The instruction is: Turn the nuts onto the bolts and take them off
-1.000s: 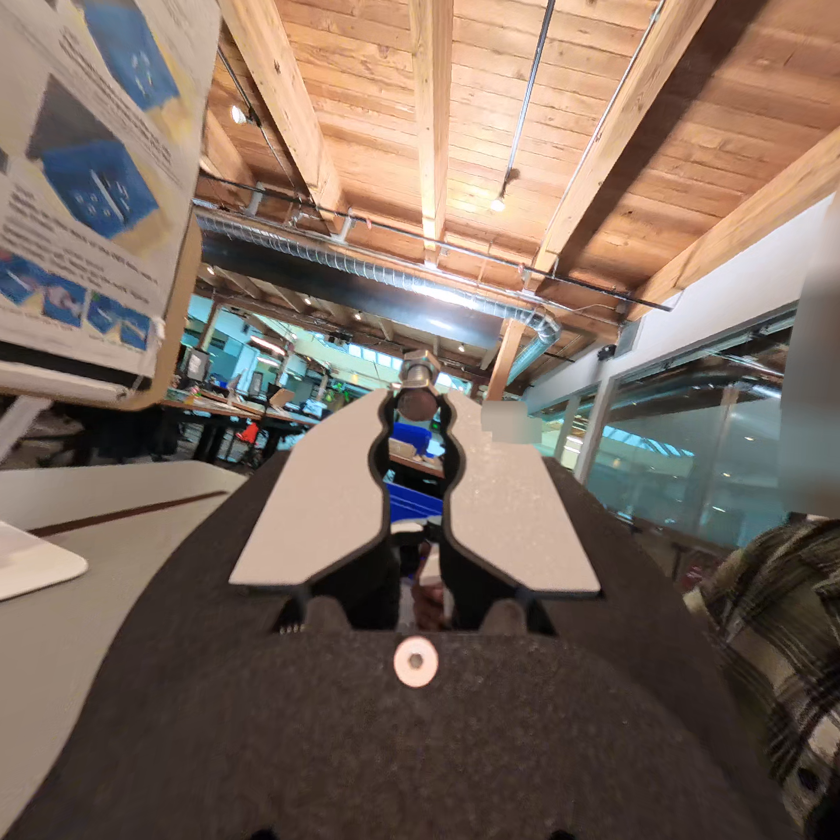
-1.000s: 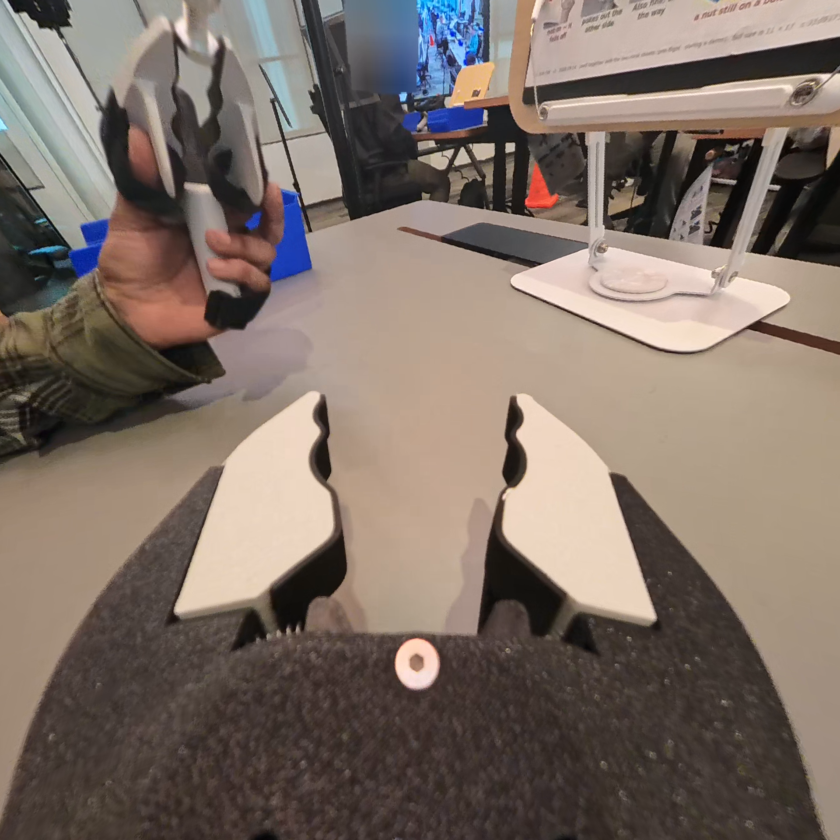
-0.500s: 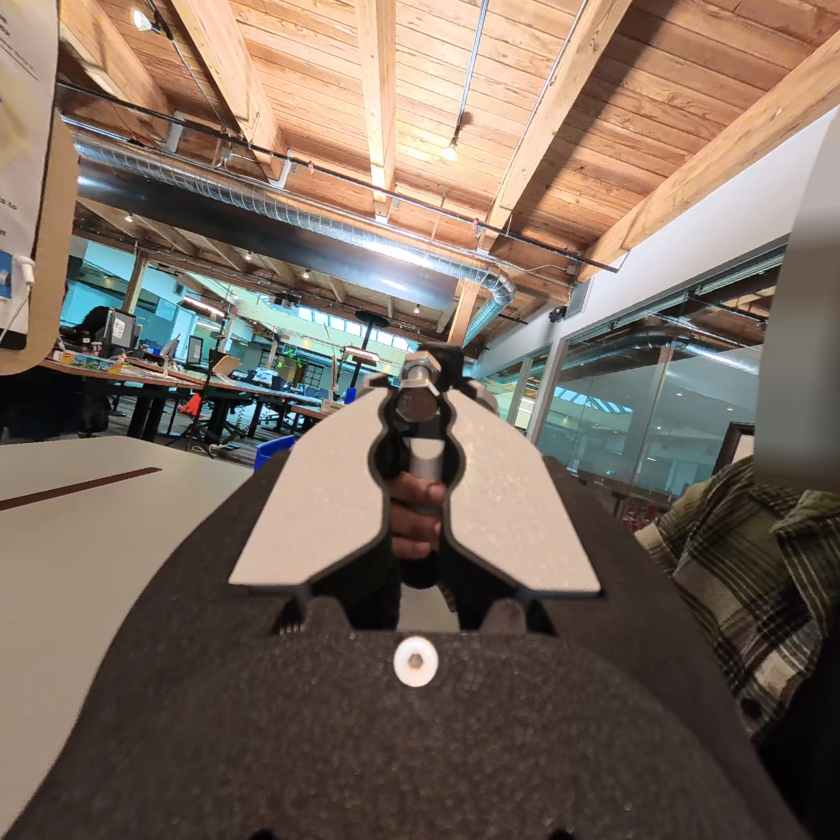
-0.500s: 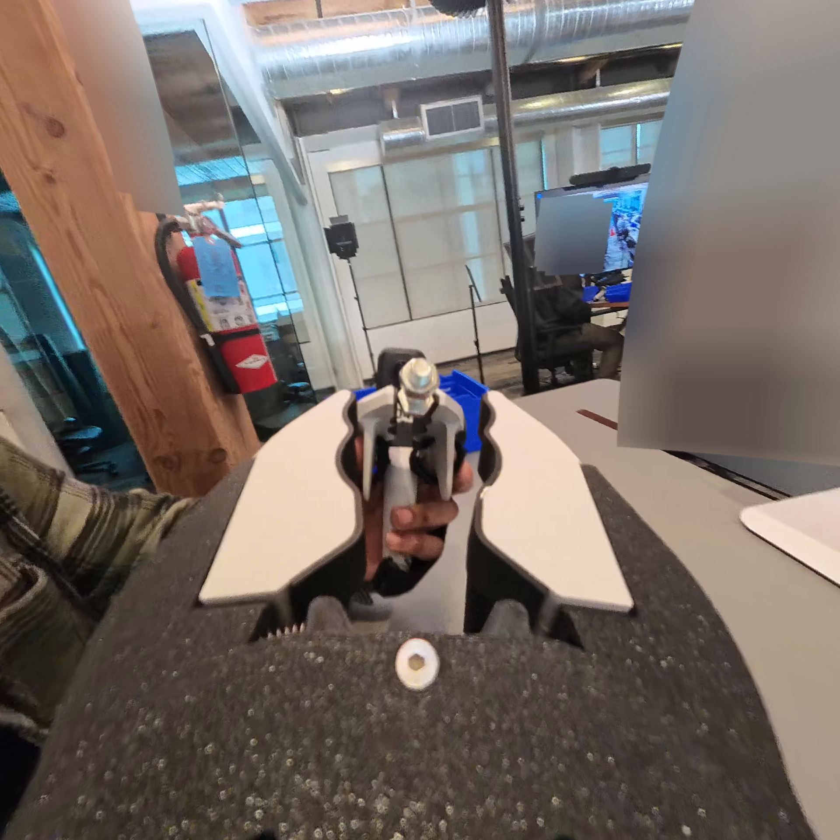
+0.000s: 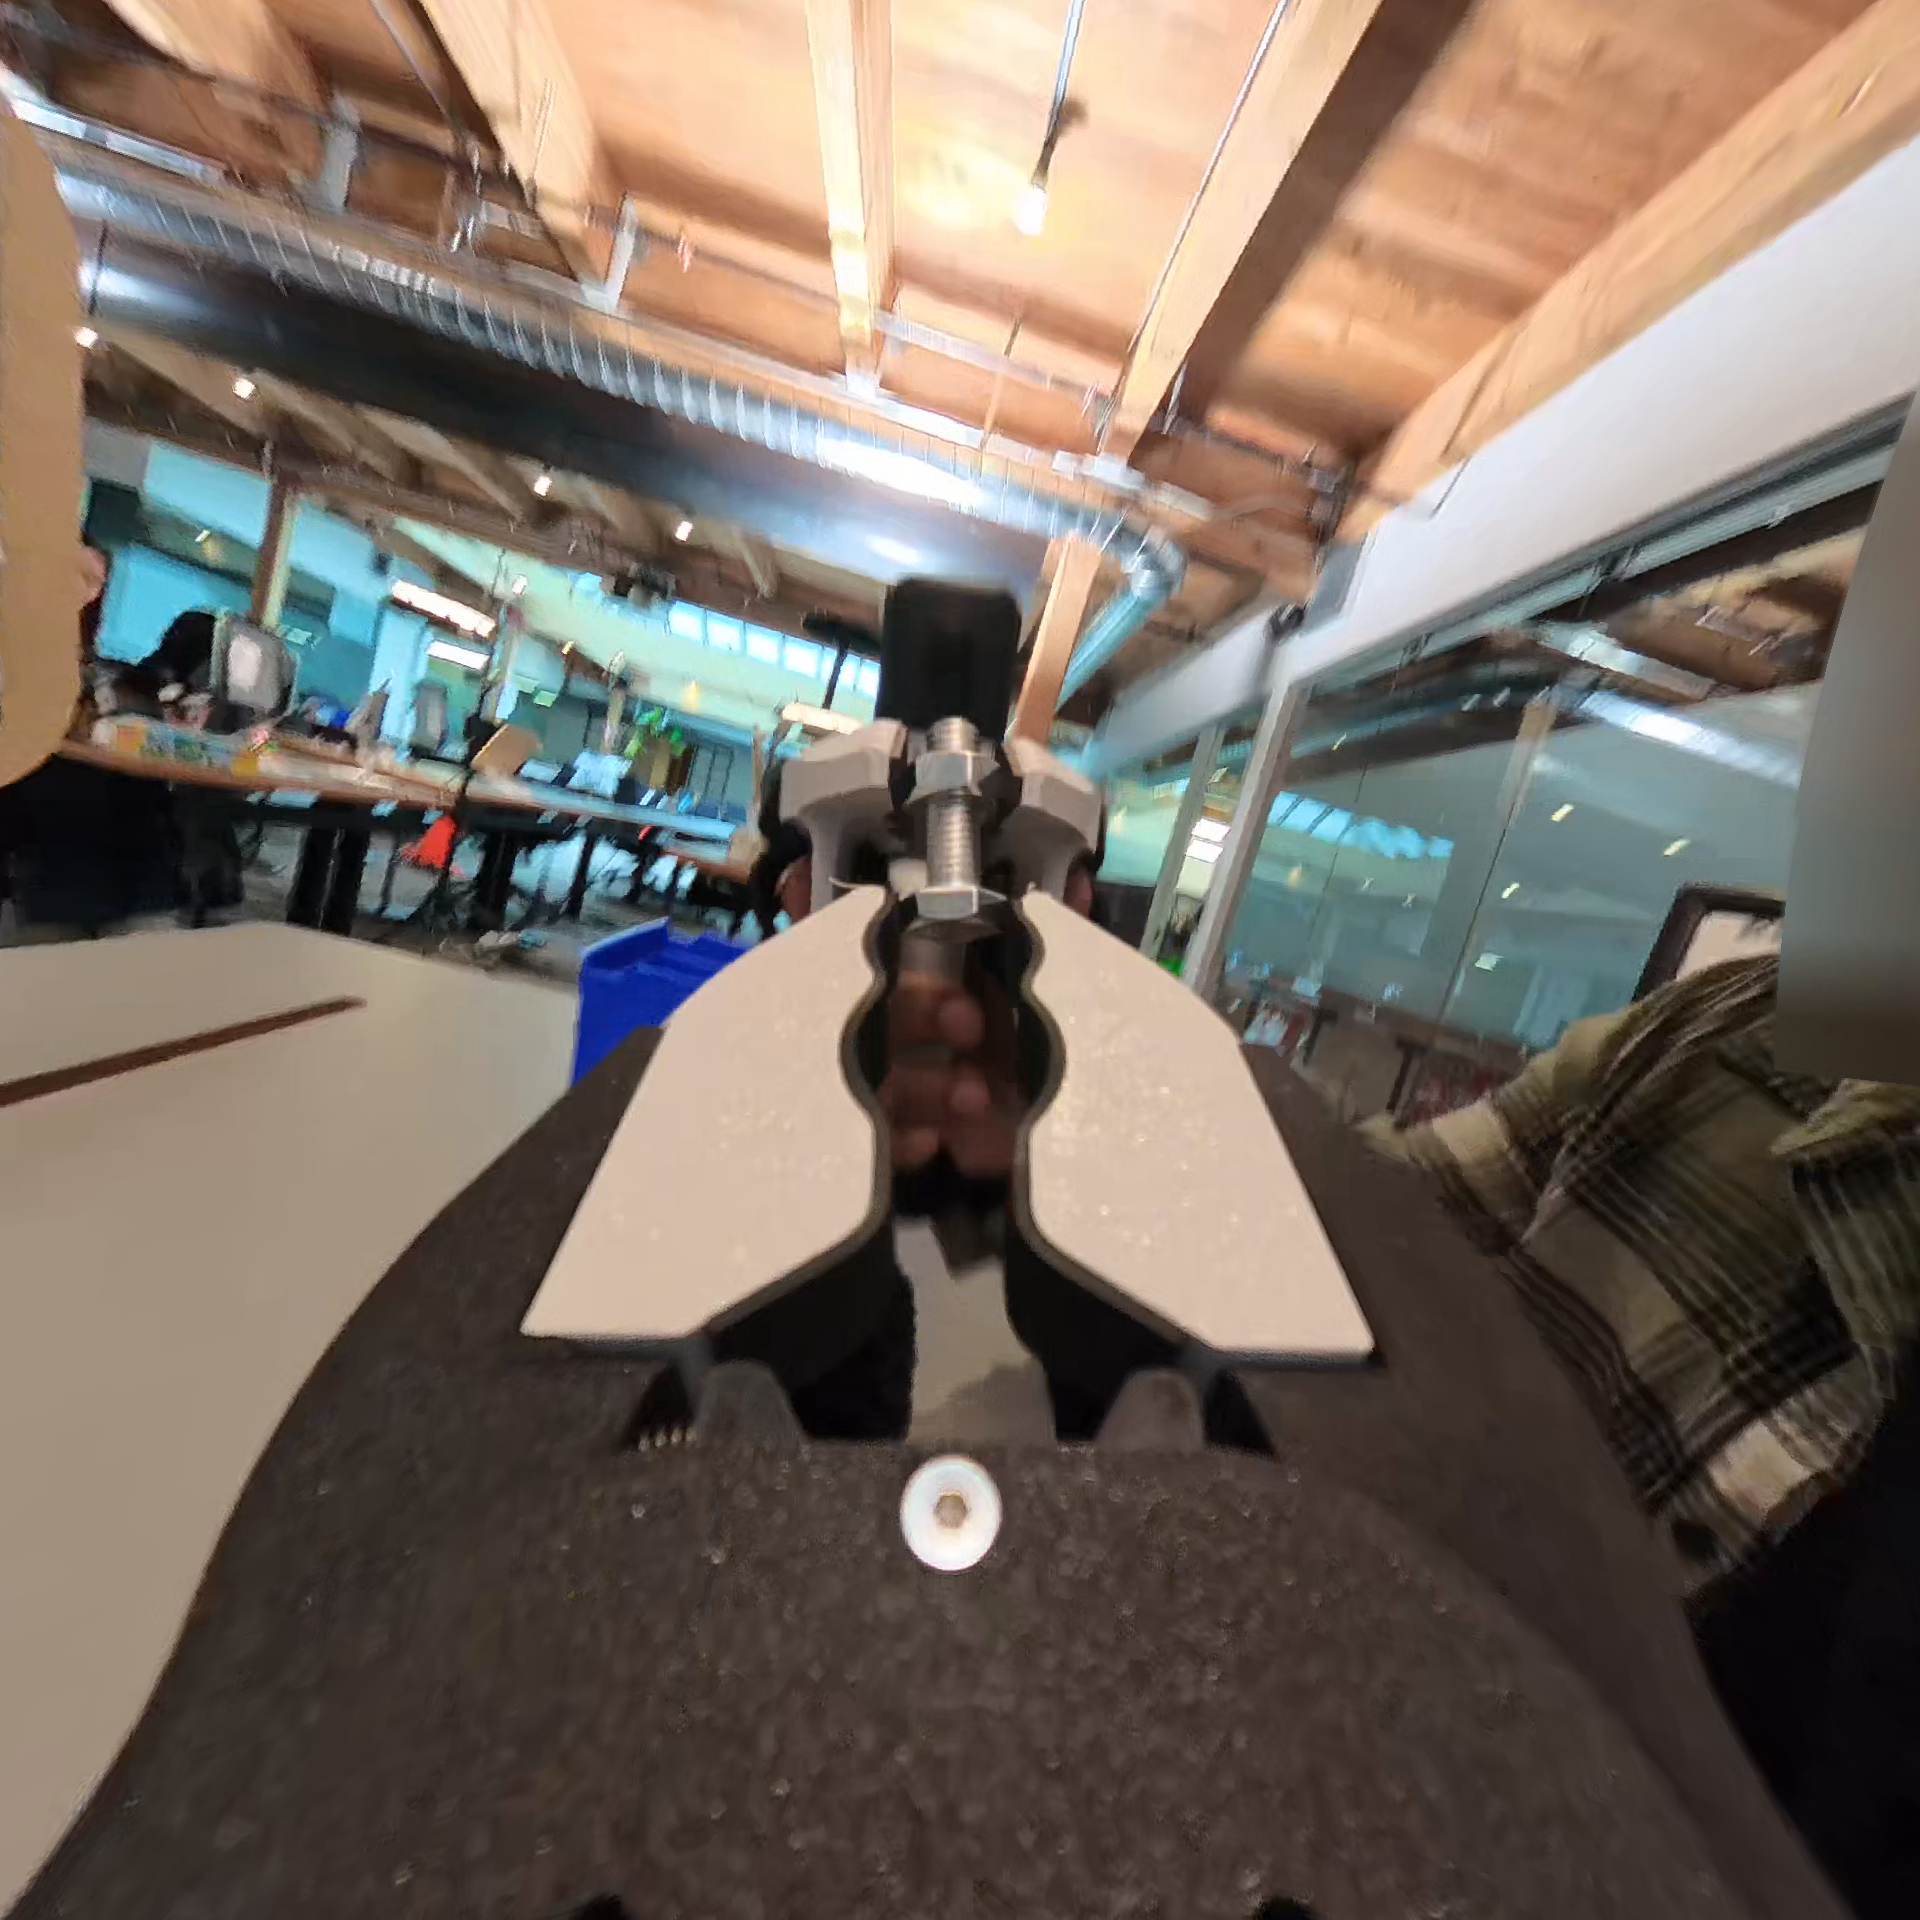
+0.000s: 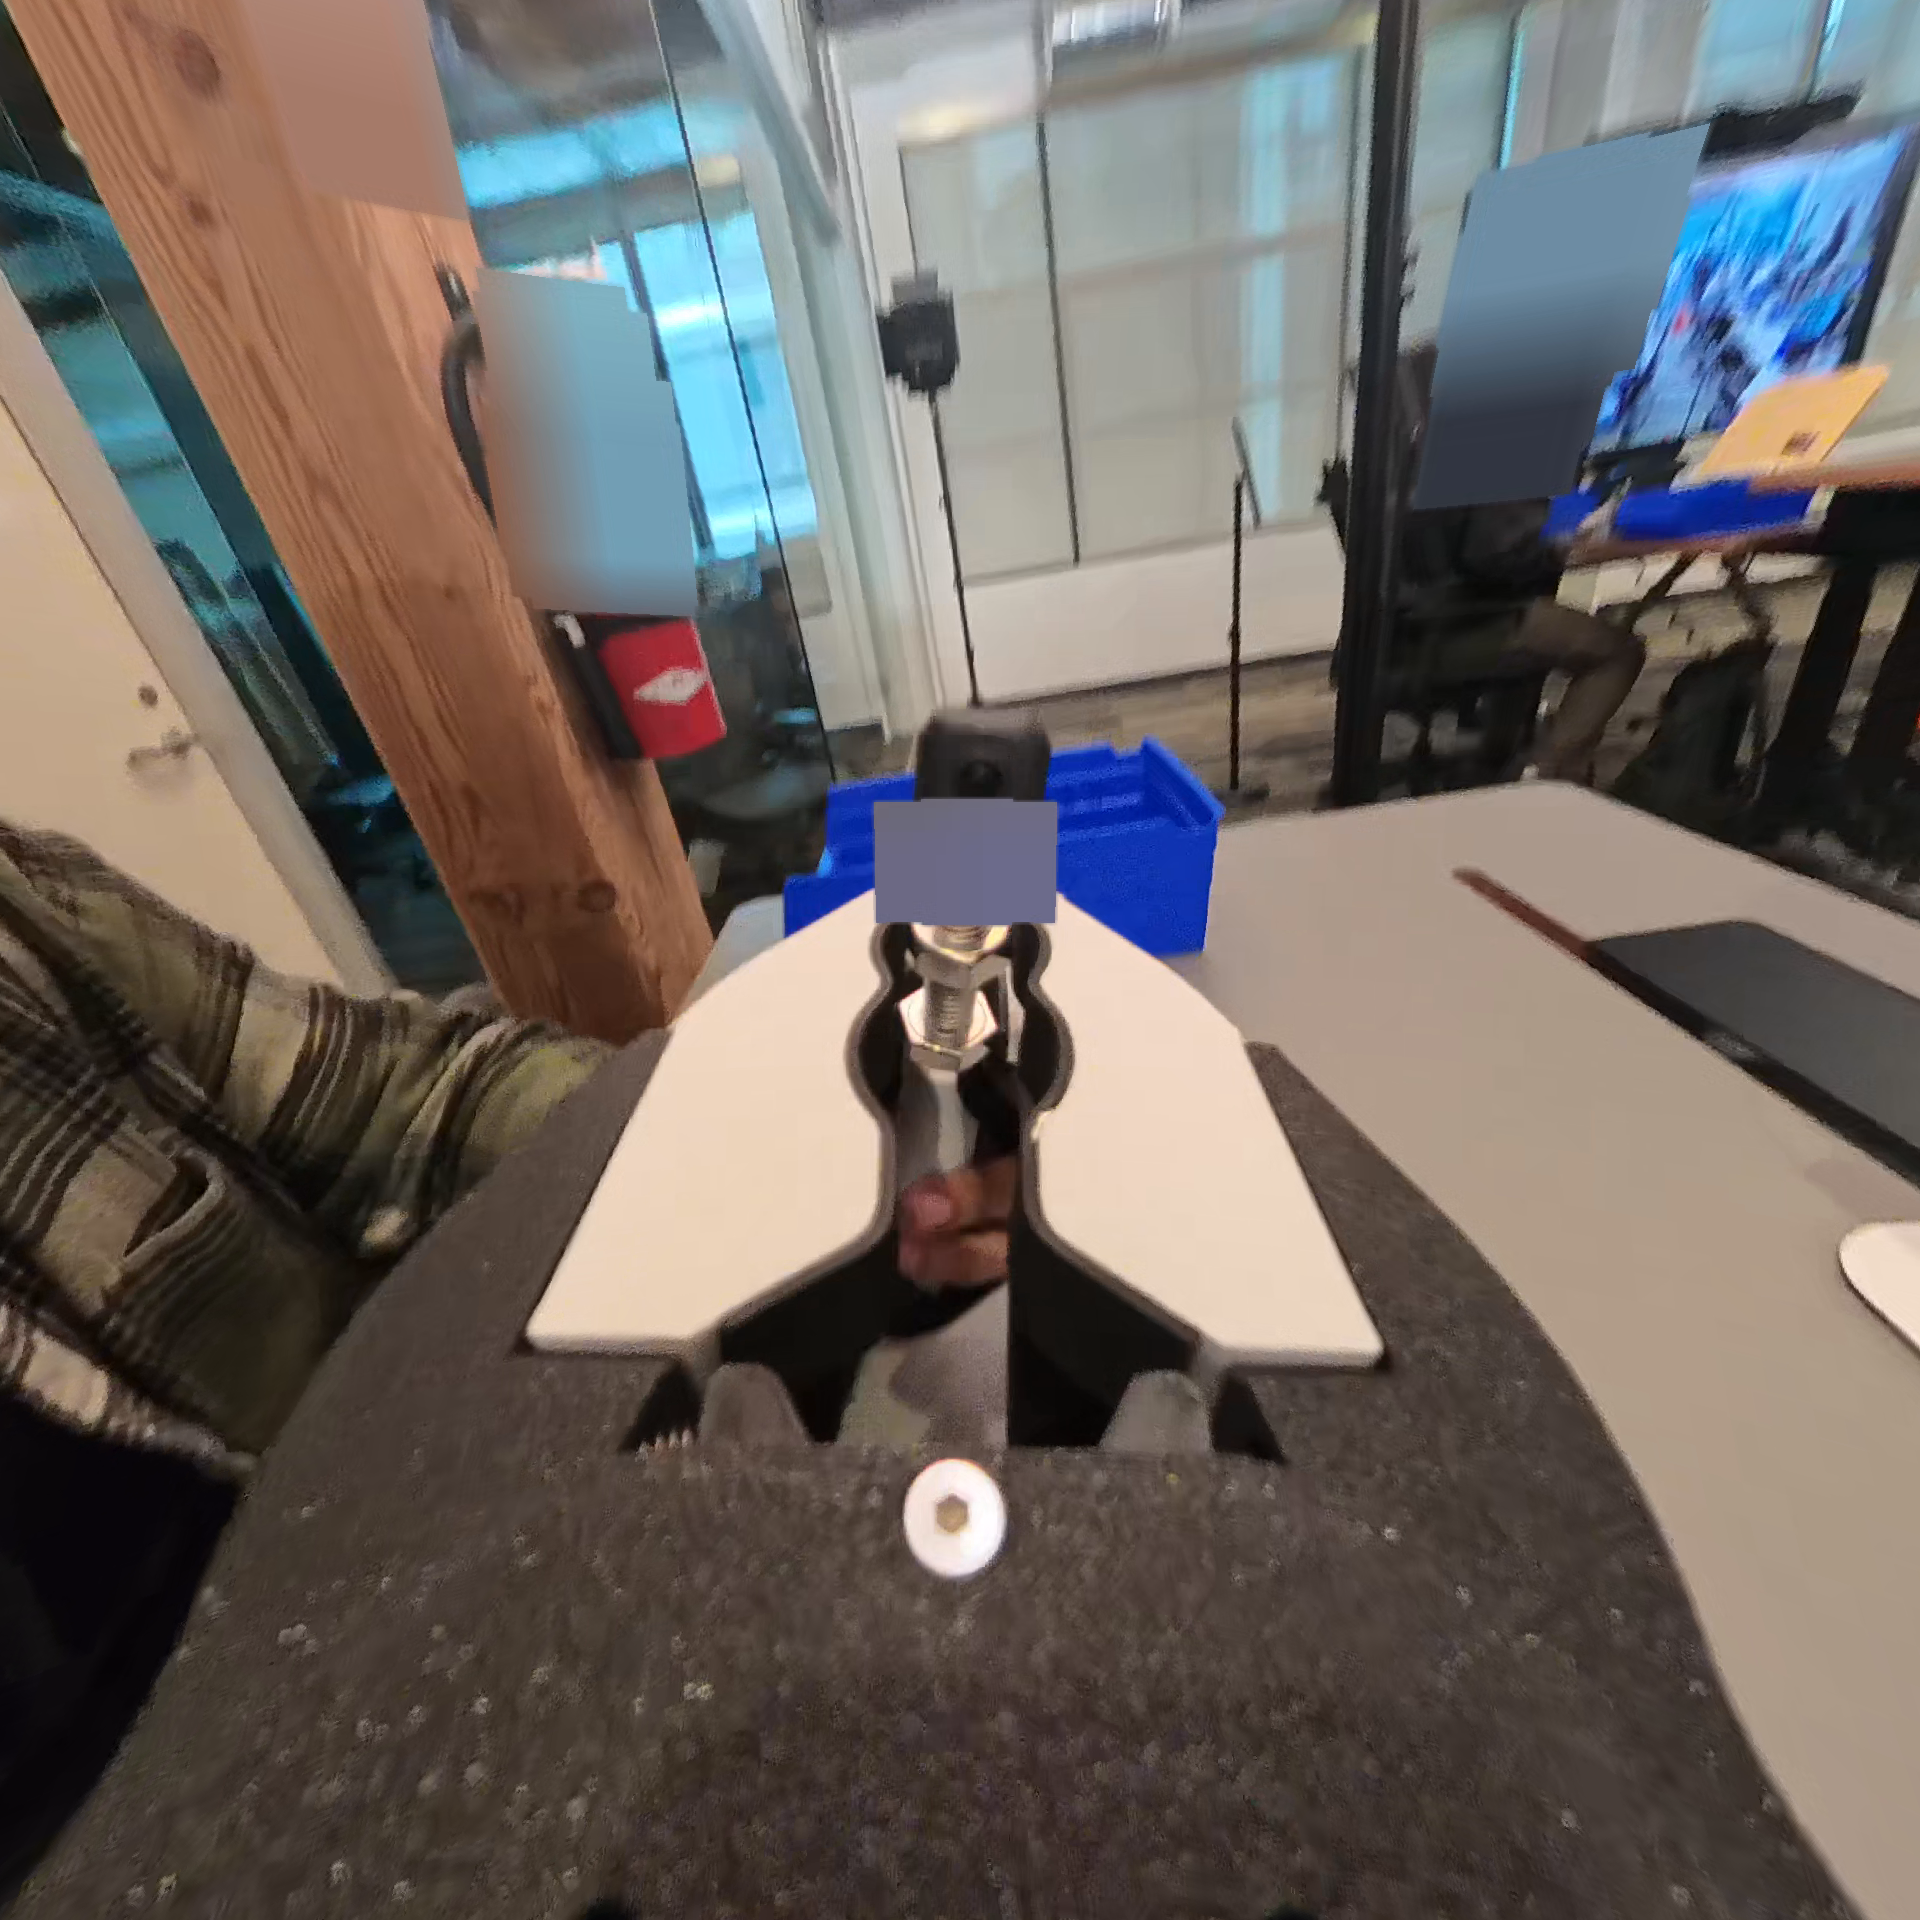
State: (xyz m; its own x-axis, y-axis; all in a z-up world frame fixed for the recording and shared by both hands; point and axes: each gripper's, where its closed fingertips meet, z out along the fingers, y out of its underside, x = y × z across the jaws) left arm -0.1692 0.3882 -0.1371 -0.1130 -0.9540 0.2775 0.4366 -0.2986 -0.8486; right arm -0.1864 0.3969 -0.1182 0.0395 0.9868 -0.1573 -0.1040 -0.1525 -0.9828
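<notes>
Two grippers now meet nose to nose in the air above the grey bench (image 6: 1507, 1039), where a second ago the right one lay low over the bench with its fingers spread wide and nothing between them. The left gripper (image 5: 951, 935) has its fingers drawn narrow around the head end of the bolt (image 5: 943, 831), as it did a second ago. The right gripper (image 6: 961, 997) has swung up to face it, and its fingers have come in narrow around the nut (image 6: 948, 975) on the threaded shank; whether they press it firmly cannot be told, as motion blur softens the contact. By my reading the turning step is about to begin, probably to wind the nut along the thread. Both tools are held level and roughly in line, each in a hand with a plaid sleeve (image 5: 1683, 1226) behind it.
</notes>
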